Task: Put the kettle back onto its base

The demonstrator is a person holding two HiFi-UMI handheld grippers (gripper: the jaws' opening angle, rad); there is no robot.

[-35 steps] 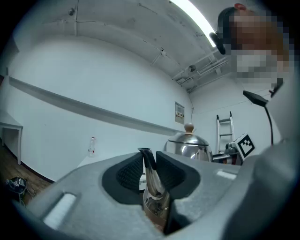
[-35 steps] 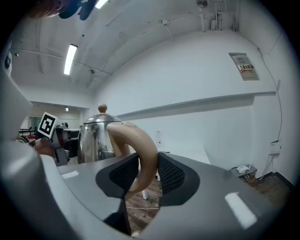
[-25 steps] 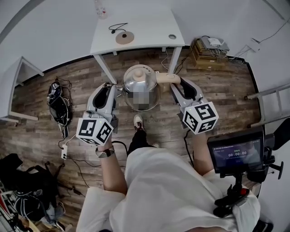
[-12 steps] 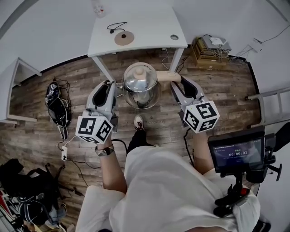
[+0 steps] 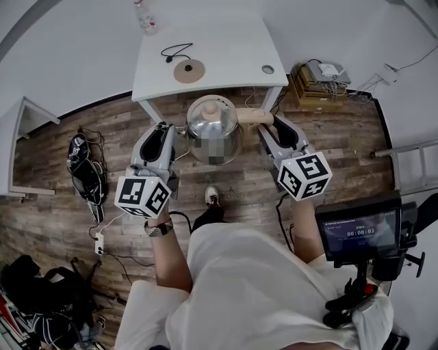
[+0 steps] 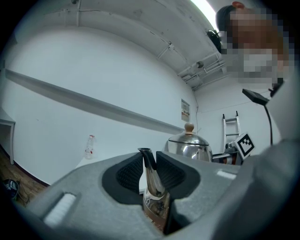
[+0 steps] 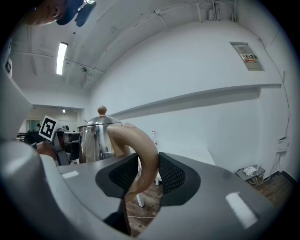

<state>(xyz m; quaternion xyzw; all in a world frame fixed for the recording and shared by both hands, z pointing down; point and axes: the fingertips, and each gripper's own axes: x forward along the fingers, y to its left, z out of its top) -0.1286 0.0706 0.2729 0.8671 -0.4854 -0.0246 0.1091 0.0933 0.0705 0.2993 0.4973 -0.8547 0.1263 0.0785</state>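
Note:
A steel kettle [image 5: 212,133] with a wooden lid knob hangs in the air between my two grippers, just in front of the white table [image 5: 226,41]. My left gripper [image 5: 174,131] is shut on the kettle's spout [image 6: 151,180], which stands up between the black pads. My right gripper [image 5: 264,122] is shut on the tan curved handle [image 7: 143,157]. The kettle's round tan base [image 5: 189,69] lies on the table, beyond the kettle, with a black cable beside it.
A clear bottle [image 5: 145,15] stands at the table's far left. Boxes and electronics [image 5: 318,74] sit on the floor right of the table, bags and cables [image 5: 85,171] on the floor at left. A ladder [image 5: 410,147] is at right, a screen [image 5: 356,232] at lower right.
Both grippers have carried the kettle forward toward the table. The table and the base now sit closer to the kettle in the head view. The grips are unchanged.

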